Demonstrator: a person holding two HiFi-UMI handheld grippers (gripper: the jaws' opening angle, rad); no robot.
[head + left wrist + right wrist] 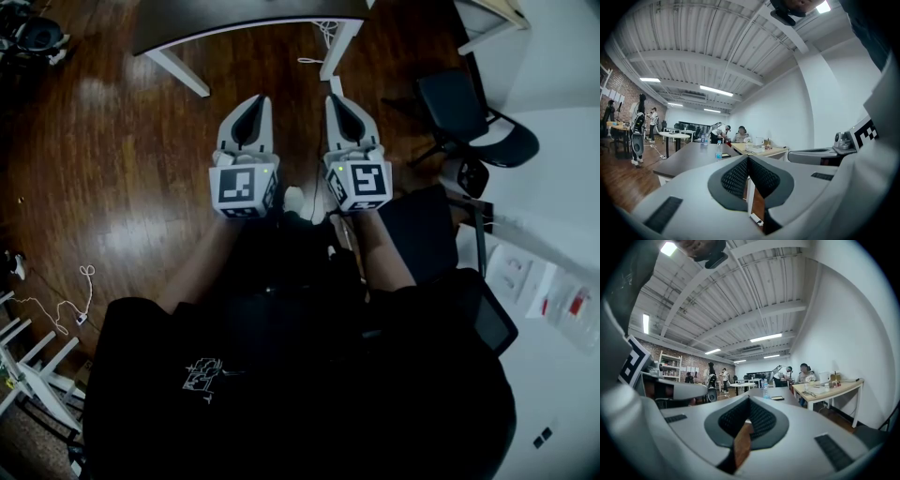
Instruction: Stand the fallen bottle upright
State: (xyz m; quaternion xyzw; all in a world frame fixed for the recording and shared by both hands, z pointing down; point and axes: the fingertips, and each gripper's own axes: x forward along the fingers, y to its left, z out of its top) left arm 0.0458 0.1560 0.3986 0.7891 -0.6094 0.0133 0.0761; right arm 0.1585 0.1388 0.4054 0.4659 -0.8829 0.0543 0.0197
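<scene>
Your left gripper (257,98) and right gripper (336,97) are closed, empty; the table (244,17) is cropped, the bottle (719,150) tiny, distant.

No word, number or brand can be read anywhere. The white cube (244,187) on the left claw (257,101) and the white cube (360,184) on the right claw (334,99) carry black square code patterns, not letters. The black shirt (281,412) bears a small white line print (202,376), too fine to read. The white packets (562,305) at the right edge show illegible red marks. The clear plastic bottle (719,150) on the dark counter (689,159) has a blue label, too small to read.
</scene>
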